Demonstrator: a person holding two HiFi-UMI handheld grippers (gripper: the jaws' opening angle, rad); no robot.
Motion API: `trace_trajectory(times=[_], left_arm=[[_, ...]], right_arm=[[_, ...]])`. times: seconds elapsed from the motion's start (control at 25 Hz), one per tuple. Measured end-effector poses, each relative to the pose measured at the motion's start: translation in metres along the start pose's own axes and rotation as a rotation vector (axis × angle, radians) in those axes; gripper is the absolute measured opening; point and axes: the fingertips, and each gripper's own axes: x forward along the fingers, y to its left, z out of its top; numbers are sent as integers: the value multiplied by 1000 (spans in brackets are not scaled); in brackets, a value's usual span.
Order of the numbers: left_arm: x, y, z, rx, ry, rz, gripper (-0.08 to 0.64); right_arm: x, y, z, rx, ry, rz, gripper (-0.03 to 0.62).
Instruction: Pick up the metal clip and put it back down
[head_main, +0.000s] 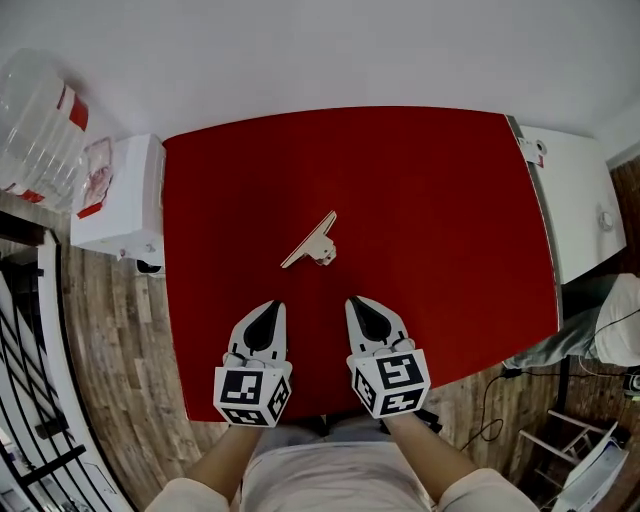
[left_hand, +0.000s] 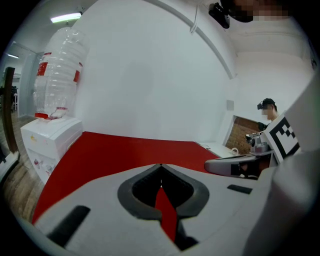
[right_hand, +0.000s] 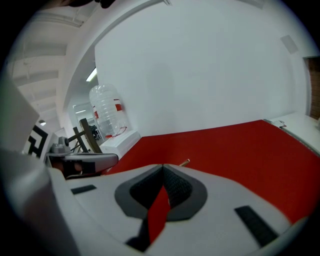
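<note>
Red surface (head_main: 420, 200), person standing at its near edge, one tool in each hand.

- Metal clip (head_main: 312, 242) lies flat near the middle of the surface. It is set on a diagonal, with its long arm pointing up-right. Nothing is touching it.
- Left hand-held gripper (head_main: 274, 306): jaws pressed together at the tips, nothing between them. It sits low over the near part of the surface, short of the clip.
- Right hand-held gripper (head_main: 354, 302): jaws pressed together, empty. It is just beside the left one, and the clip's tip peeks over its nose in its own view.
- White water dispenser (head_main: 120, 195) stands off the left edge with a clear bottle (head_main: 40, 120) on top.
</note>
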Motion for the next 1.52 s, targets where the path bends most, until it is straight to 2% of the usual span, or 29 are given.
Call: trace_trajectory(times=[0.76, 0.88, 1.0, 1.12, 1.52], left_arm=[[57, 28, -38, 25, 35, -2, 6], [59, 31, -44, 19, 42, -5, 6], [60, 35, -50, 9, 52, -1, 6], [60, 38, -56, 3, 61, 5, 6], [63, 46, -64, 3, 77, 12, 6]], right_arm=[[86, -27, -39, 56, 58, -25, 6], [100, -30, -44, 96, 53, -19, 9], [113, -32, -50, 139, 62, -15, 71], [125, -34, -54, 179, 70, -8, 98], [156, -35, -63, 324, 97, 8, 120]])
